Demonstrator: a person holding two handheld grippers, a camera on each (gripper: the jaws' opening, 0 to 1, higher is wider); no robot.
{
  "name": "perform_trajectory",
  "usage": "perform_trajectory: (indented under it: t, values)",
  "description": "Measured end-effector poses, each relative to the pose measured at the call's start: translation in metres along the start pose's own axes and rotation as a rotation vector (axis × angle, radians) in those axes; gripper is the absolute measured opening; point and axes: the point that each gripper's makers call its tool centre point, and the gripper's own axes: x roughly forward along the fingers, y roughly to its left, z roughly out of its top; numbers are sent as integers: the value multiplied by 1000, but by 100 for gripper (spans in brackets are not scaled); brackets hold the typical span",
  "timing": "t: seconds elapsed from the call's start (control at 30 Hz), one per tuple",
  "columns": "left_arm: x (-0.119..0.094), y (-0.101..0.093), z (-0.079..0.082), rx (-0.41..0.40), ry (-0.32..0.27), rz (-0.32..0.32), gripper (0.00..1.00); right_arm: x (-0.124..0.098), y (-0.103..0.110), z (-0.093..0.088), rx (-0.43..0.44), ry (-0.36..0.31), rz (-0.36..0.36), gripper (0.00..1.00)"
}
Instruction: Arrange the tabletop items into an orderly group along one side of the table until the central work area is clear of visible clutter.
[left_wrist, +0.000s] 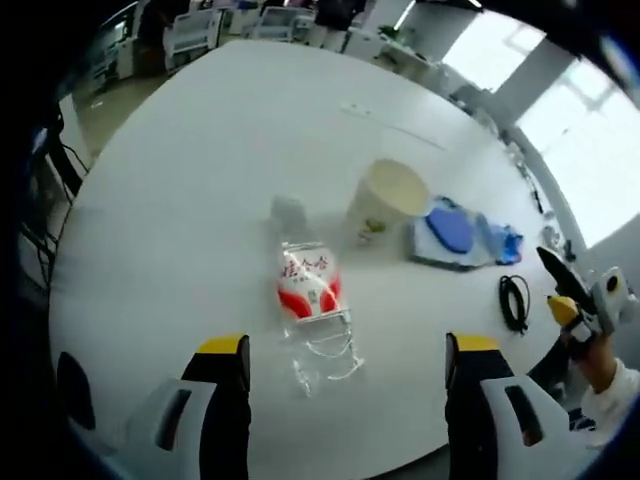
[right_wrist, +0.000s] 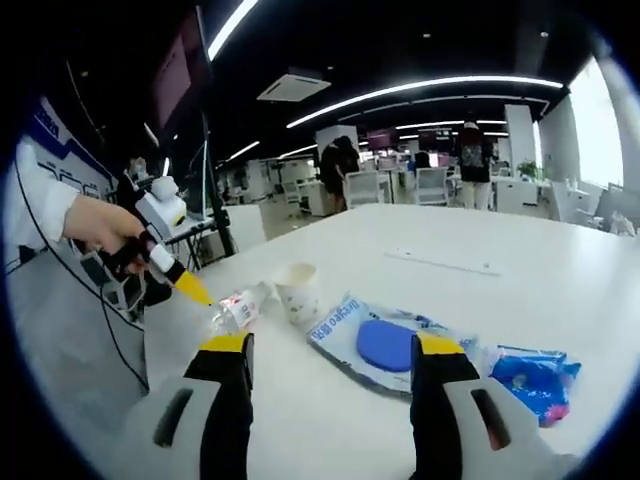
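Observation:
A clear plastic bottle with a red and white label lies on its side on the white table. It sits just ahead of my left gripper, whose jaws stand wide open on either side of its base. Beyond it stand a paper cup, a flat blue packet in clear wrap and a small blue packet. My right gripper is open over the table edge, empty, in front of the blue packet. The bottle and the cup lie to its left.
A coiled black cable lies near the table edge by the right gripper, which a hand holds. A white strip lies mid-table. The left gripper reaches in by the bottle. Chairs, desks and people stand beyond the table.

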Motion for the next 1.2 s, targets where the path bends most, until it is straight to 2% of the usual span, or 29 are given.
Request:
perform_trajectory:
  t: [0.1,0.2,0.47,0.53,0.63,0.83,0.9,0.93,0.97,1.0,1.07,1.1,1.2]
  values:
    - [8,-1,0,4,13,2,77,-6,-3,-2,-2,-6,-13,59]
    - [15,0,-1,37,34,14,78,-14,-5,-8,-46,18,-25,57]
    - [24,10,0,24,53,53,75,-36,-21,-22,1,16,-73,54]
    - [29,17,0,42,57,89,76,-39,-24,-31,25,45,-87,50]
    - [35,24,-1,77,69,132,74,-45,-26,-29,52,21,-103,49]
    - [45,25,-5,56,72,156,64,-57,-37,-30,68,5,-143,48]
    - [47,26,-7,48,74,172,61,-61,-40,-33,85,9,-150,45]
    - [48,25,-7,43,69,172,60,-63,-41,-34,101,9,-150,41]
    - [50,24,-2,31,32,174,60,-65,-43,-34,113,6,-151,37]
    - [50,26,0,27,20,186,59,-66,-44,-34,116,3,-154,36]
    - [50,29,-2,21,29,206,53,-68,-46,-34,120,1,-161,36]
    - [50,29,-4,16,31,207,45,-68,-47,-35,123,3,-164,35]
    - [49,30,-5,-3,27,210,42,-68,-49,-35,131,4,-165,34]
